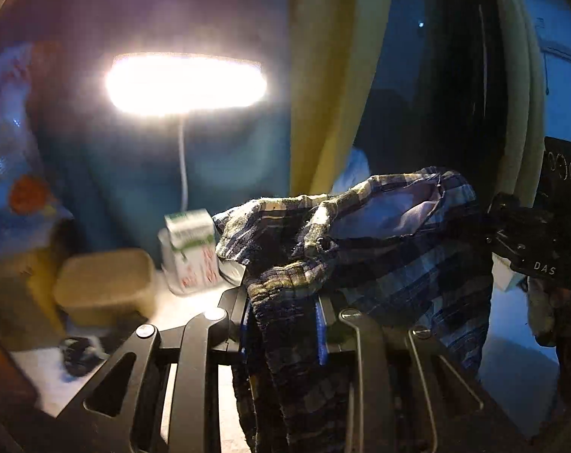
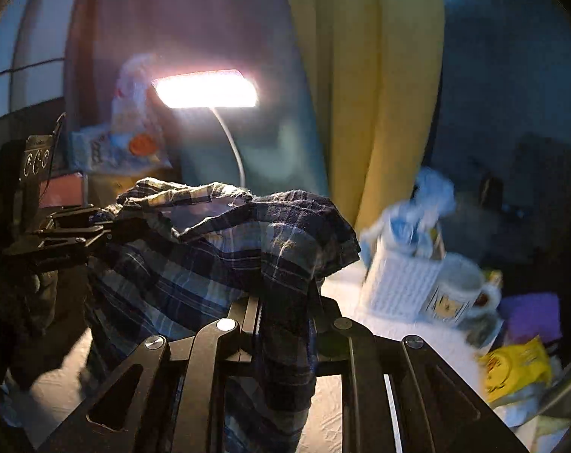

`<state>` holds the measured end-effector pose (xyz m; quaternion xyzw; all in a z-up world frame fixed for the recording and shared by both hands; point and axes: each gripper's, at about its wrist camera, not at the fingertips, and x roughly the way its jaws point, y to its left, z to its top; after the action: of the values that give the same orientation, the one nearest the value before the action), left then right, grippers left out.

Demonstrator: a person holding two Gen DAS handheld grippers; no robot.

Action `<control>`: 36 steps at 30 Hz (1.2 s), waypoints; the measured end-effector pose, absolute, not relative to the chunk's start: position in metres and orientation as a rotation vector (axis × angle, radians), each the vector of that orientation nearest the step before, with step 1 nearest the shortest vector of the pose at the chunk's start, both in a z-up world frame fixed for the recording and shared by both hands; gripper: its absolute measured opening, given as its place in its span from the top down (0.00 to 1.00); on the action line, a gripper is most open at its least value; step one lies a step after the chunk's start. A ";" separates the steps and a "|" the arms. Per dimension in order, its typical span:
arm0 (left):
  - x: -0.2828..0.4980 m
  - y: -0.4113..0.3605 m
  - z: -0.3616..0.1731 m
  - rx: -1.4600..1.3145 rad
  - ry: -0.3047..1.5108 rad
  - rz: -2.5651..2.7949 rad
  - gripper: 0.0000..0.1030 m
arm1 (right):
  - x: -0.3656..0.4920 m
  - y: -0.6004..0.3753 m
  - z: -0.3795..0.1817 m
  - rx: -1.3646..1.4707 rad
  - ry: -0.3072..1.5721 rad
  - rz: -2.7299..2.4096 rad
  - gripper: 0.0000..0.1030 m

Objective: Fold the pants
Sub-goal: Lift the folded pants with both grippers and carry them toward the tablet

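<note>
Jaws of left gripper (image 1: 283, 302) and right gripper (image 2: 285, 305) pinch apparently 1 plaid pants (image 1: 380, 249).

The white table (image 2: 417, 343) is bare in the middle. A mug (image 2: 463, 294), a carton (image 1: 191, 249) and a tub (image 1: 104, 283) crowd its far edge under the lamp (image 1: 185, 83).

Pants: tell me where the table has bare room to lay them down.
Bare white table shows under the right gripper, between the hanging plaid pants and the mug. It is crowded beyond: mug, white box and yellow packet there, carton and tan container by the lamp.
</note>
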<state>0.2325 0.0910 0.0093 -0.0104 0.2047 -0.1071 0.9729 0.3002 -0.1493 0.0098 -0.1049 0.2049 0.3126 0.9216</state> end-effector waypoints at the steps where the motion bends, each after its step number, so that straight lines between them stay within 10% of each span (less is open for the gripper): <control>1: 0.227 0.090 0.015 -0.015 0.402 -0.211 0.77 | 0.292 -0.149 0.018 -0.217 0.397 0.645 0.83; 19: 0.054 0.133 0.085 0.035 0.225 -0.019 0.77 | 0.146 -0.120 0.080 -0.228 0.169 0.820 0.83; 36: 0.074 0.219 -0.019 -0.071 0.487 0.090 0.77 | 0.169 -0.015 -0.002 -0.243 0.430 0.948 0.83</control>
<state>0.0737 0.2185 -0.0193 -0.0353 0.2410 0.0443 0.9689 0.1686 -0.0149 -0.0023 -0.1156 0.2050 0.4516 0.8606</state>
